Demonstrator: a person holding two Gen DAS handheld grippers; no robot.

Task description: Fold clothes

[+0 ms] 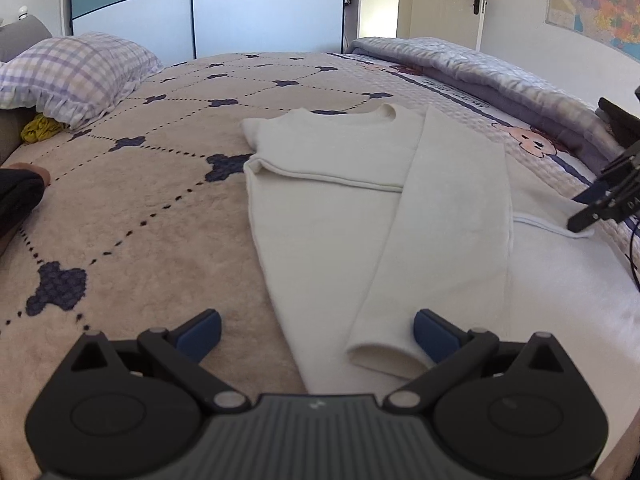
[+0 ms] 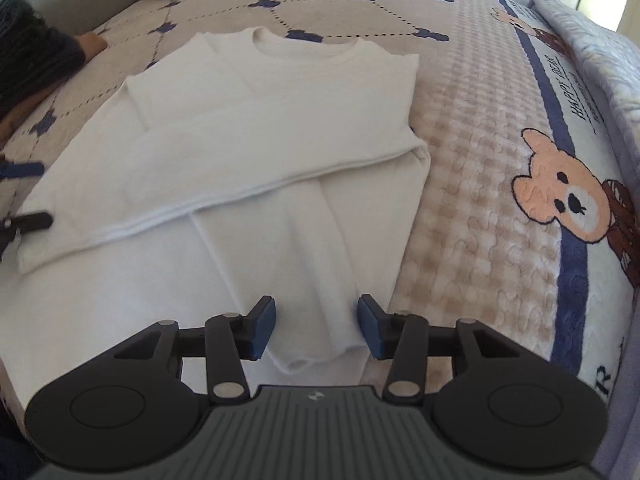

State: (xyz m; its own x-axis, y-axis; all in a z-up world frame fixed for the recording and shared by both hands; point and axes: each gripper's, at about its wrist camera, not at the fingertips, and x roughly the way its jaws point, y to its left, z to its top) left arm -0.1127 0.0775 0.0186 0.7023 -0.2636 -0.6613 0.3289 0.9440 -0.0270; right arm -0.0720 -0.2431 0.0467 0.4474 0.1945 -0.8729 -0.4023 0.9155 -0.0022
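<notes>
A white sweater lies flat on the bed, collar away from me, with both sleeves folded across its body. My left gripper hovers open and wide over the near hem, and one sleeve's cuff lies by its right finger. In the right wrist view the sweater fills the middle. My right gripper is open, its blue pads standing on either side of the other sleeve's cuff without pressing it. Each gripper also shows in the other's view: the right gripper, the left gripper.
The bedspread is beige with navy clover marks and has a bear motif on the right. A checked pillow, a yellow cloth, a folded grey quilt and a person's dark sleeve border the sweater.
</notes>
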